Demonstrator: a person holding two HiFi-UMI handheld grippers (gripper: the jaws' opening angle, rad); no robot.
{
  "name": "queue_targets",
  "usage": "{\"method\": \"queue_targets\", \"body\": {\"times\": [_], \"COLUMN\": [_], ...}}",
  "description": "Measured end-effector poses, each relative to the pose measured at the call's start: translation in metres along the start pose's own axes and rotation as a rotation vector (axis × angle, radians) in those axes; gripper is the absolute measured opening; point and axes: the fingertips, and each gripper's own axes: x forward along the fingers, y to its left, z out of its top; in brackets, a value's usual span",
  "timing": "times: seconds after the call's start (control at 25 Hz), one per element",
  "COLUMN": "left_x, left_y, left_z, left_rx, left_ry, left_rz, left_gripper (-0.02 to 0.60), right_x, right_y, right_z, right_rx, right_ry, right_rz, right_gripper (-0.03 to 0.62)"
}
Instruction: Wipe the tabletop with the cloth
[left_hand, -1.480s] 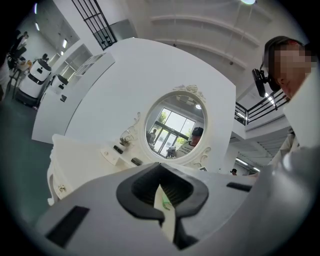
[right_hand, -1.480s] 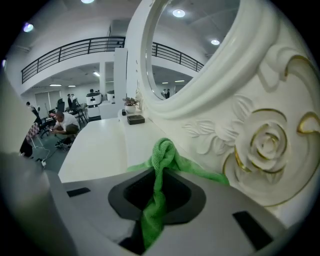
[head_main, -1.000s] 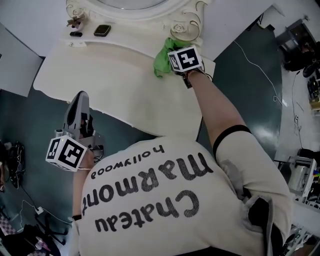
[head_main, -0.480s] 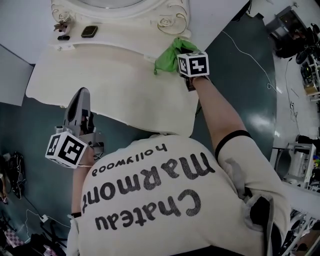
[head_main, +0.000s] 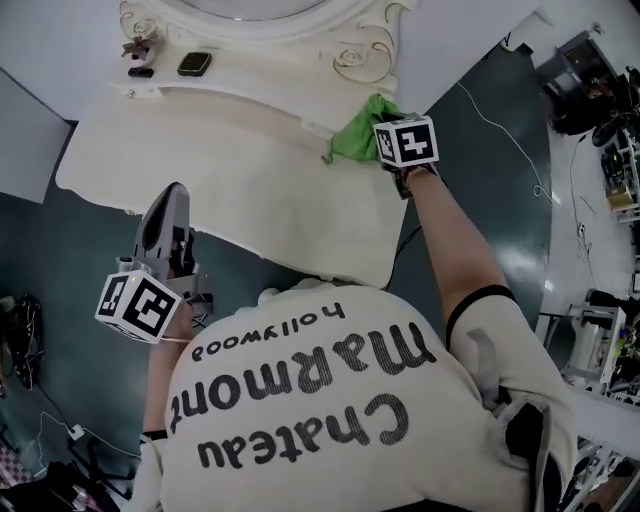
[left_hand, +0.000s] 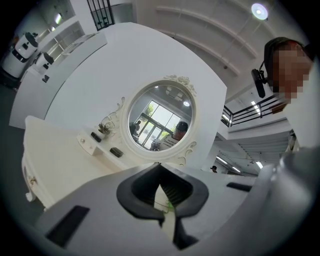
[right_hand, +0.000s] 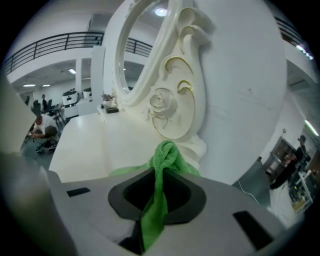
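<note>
The right gripper (right_hand: 156, 210), jaws pinched on a bunched fold, likely the surest hold on the soft, light green cloth (head_main: 356, 140), works the tabletop's (head_main: 230, 160) far right corner, while the left gripper (left_hand: 162, 202), seemingly closed on nothing, waits off the front edge.

The cloth (right_hand: 167, 155) is a bright leaf green against the cream tabletop (head_main: 230, 170), and the mirror frame (right_hand: 172, 95) behind it is the same cream, with thin gold lines picked out on its scrolls. The left gripper (head_main: 170, 195) and right gripper (right_hand: 160, 177) are pale grey with black pads, each carrying a white cube printed with black square markers. The floor (head_main: 80, 250) is a dark blue-green, and the person's shirt (head_main: 450, 400) is off-white with black lettering.
</note>
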Motion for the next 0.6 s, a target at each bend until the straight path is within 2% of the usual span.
{"method": "queue_targets", "body": {"times": [0.04,0.16,0.24,0.36,0.6], "left_x": [-0.002,-0.016,-0.031,-0.054,-0.119], "left_y": [0.005,0.024,0.035,0.05,0.096], "left_z": [0.001,0.004,0.005,0.008,0.022], "left_rx": [-0.004,-0.026,-0.037,-0.043,-0.035], "left_ry": [-0.005,-0.027,-0.035,-0.051,-0.107], "left_rz": [0.013,0.066,0.104,0.177,0.358], "left_gripper": [0.008,0.008,0.008,0.008,0.008], "right_x": [-0.001,-0.004,-0.001,0.018,0.089], "right_y": [0.005,0.033,0.063,0.11,0.185], "right_z": [0.01,0.061,0.095,0.131,0.156], "right_rx": [-0.028,-0.064,-0.083,-0.144,-0.242], "right_ry": [-0.011,-0.162,-0.222,-0.222,-0.158], "right_rz": [0.022,0.109,0.189,0.299,0.41], "right_gripper": [0.06,0.06,0.06,0.06,0.06]}}
